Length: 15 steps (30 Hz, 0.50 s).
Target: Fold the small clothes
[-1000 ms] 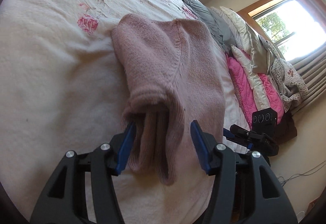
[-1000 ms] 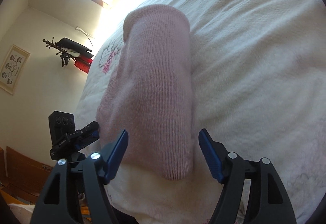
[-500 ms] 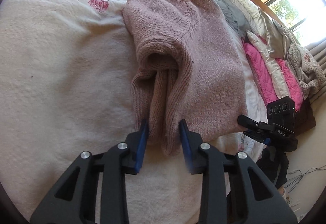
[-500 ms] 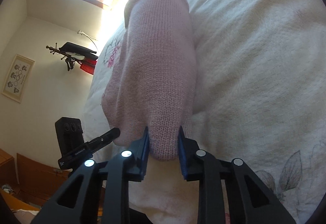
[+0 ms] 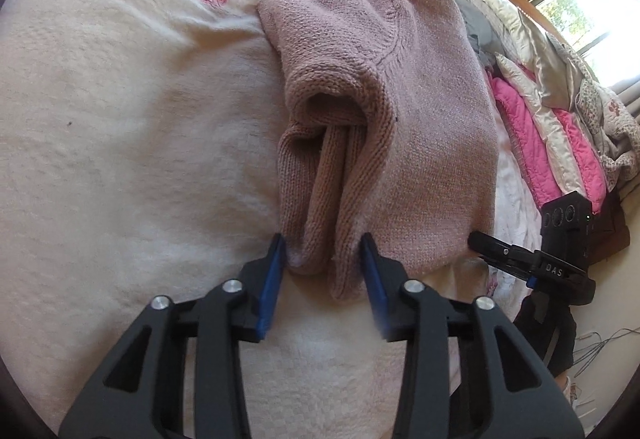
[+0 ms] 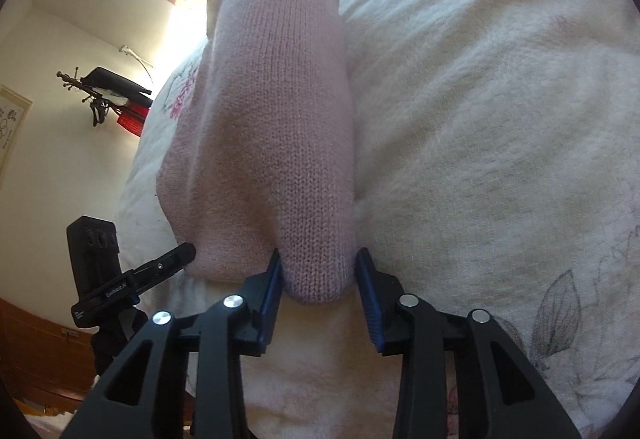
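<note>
- A pink knit sweater point(image 5: 404, 127), already folded into a thick block, is seen lying on the cream floral bedspread point(image 5: 120, 159); its near edge is reached from two sides.
- The knit is judged soft, light and limp: no shape would be held if it were lifted by one corner, and the stacked layers could slide apart or sag open.
- In the left wrist view, loose rolled layers are shown at the sweater's near left corner, with an open tunnel of fabric above them; a hold there is best taken across all the layers at once, close to the edge, so that none is left behind.
- The left gripper point(image 5: 324, 271) is set about that corner, its blue pads touching or just beside the bunched knit on either side. The jaws are only partly closed, with a wide gap left; whether the fabric is truly clamped cannot be told.
- The right gripper point(image 6: 320, 281) is placed likewise about the sweater's point(image 6: 272, 127) other near corner, a smooth rounded fold, with its pads at the flanks of the knit and the same gap kept between them.
- Each gripper is caught in the other's view just beside the sweater's near edge.
- Beyond the sweater, on the window side, a heap of pink and cream quilts point(image 5: 556, 119) is piled on the bed.
</note>
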### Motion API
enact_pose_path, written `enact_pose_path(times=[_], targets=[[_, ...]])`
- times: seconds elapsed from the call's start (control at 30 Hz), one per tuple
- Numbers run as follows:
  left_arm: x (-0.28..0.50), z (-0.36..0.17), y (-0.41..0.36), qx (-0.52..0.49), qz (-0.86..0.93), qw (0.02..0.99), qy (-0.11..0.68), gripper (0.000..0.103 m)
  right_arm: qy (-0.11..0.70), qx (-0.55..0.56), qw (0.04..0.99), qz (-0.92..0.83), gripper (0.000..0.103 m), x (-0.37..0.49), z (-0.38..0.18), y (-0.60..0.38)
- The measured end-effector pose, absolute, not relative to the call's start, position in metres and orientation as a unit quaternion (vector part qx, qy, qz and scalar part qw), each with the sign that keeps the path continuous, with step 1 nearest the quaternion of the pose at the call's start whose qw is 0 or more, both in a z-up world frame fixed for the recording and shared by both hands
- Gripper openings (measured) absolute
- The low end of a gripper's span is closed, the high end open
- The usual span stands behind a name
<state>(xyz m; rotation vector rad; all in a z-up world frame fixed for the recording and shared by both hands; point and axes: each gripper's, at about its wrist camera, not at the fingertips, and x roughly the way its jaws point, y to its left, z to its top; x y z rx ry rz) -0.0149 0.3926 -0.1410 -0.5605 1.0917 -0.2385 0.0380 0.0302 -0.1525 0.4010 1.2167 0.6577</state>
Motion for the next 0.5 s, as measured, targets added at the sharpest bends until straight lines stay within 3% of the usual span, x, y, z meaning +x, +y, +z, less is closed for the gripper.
enact_pose_path(times=[0.1, 0.17, 0.2, 0.5], targets=[[-0.022, -0.134, 0.392, -0.252, -0.1, 0.816, 0.511, 0.056, 0.548, 0.163, 0.768, 0.29, 0.049, 0.031, -0.143, 0.033], [-0.027, -0.129, 0.391, -0.243, -0.087, 0.818, 0.514, 0.063, 0.541, 0.142, 0.782, 0.274, 0.07, 0.026, -0.135, 0.037], [-0.029, -0.127, 0.39, -0.235, -0.079, 0.819, 0.517, 0.066, 0.536, 0.133, 0.789, 0.268, 0.074, 0.023, -0.131, 0.036], [-0.046, -0.104, 0.383, -0.185, -0.035, 0.827, 0.53, 0.076, 0.515, 0.055, 0.829, 0.212, 0.093, 0.001, -0.098, 0.047]])
